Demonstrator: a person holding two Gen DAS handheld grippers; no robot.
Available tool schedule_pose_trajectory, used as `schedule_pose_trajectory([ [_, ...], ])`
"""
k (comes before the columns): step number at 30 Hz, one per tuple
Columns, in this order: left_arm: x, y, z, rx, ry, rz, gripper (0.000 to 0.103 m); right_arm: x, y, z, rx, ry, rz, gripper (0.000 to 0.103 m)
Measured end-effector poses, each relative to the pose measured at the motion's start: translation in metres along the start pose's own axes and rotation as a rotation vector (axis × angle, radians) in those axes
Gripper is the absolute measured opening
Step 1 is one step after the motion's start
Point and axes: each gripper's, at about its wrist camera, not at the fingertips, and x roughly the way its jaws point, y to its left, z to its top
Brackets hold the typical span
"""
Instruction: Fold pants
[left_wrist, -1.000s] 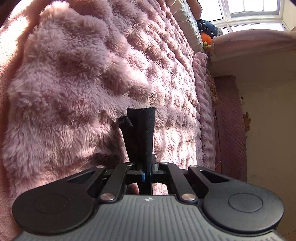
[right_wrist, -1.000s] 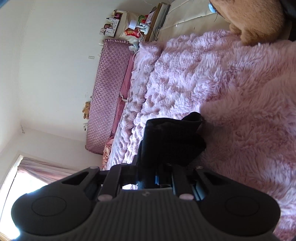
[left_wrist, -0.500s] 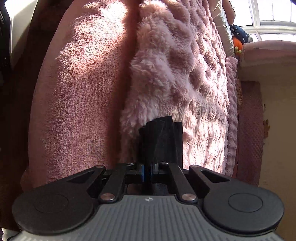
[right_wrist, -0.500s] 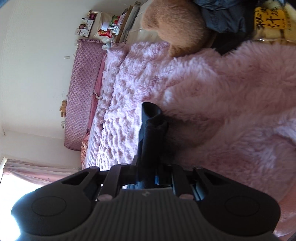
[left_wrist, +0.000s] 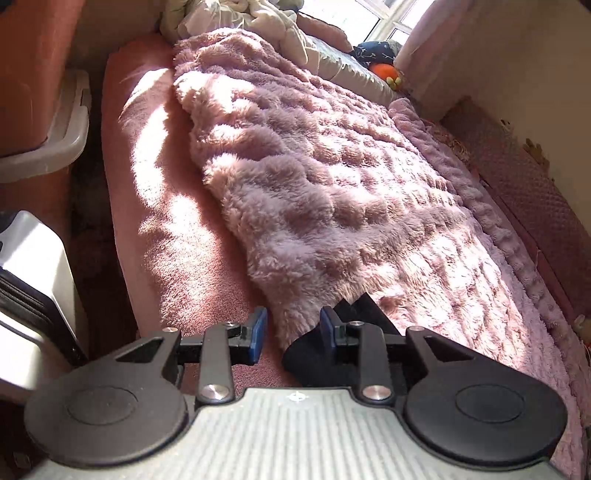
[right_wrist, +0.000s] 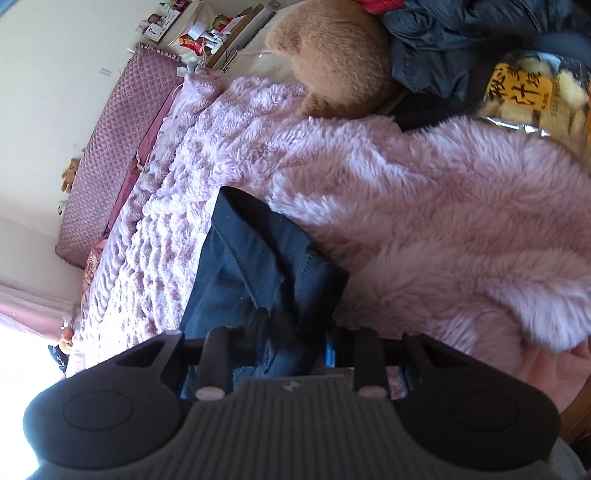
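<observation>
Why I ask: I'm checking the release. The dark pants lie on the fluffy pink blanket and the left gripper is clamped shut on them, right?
Not quite. The left gripper is not clamped shut. The left wrist view shows its jaws apart, having just been opening, with the dark pants beside one finger, not pinched. They do lie on the fluffy pink blanket.

Sunlight falls in patches across a bed (left_wrist: 155, 229) covered with a shaggy pink blanket (left_wrist: 332, 177). A quilted pink headboard (right_wrist: 110, 147) stands against a pale wall (right_wrist: 55, 55). A bright window (left_wrist: 373, 18) lies at the far end, and a white suitcase (left_wrist: 33, 280) stands at the near left.
</observation>
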Motion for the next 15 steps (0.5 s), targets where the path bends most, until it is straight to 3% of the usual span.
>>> schedule_pose_trajectory([
  [5,-0.049,-0.077,-0.009,0.194,-0.059,-0.121,0.034,-0.001,0.001,0.001,-0.039,-0.008,0.01,0.027],
  [9,-0.083,-0.153,-0.046,0.347,-0.095,-0.217,0.034,-0.001,-0.002,-0.002,-0.048,-0.016,0.04,0.038],
  [15,-0.102,-0.226,-0.123,0.381,-0.062,-0.354,0.035,0.003,-0.005,-0.007,-0.028,-0.029,0.069,0.044],
])
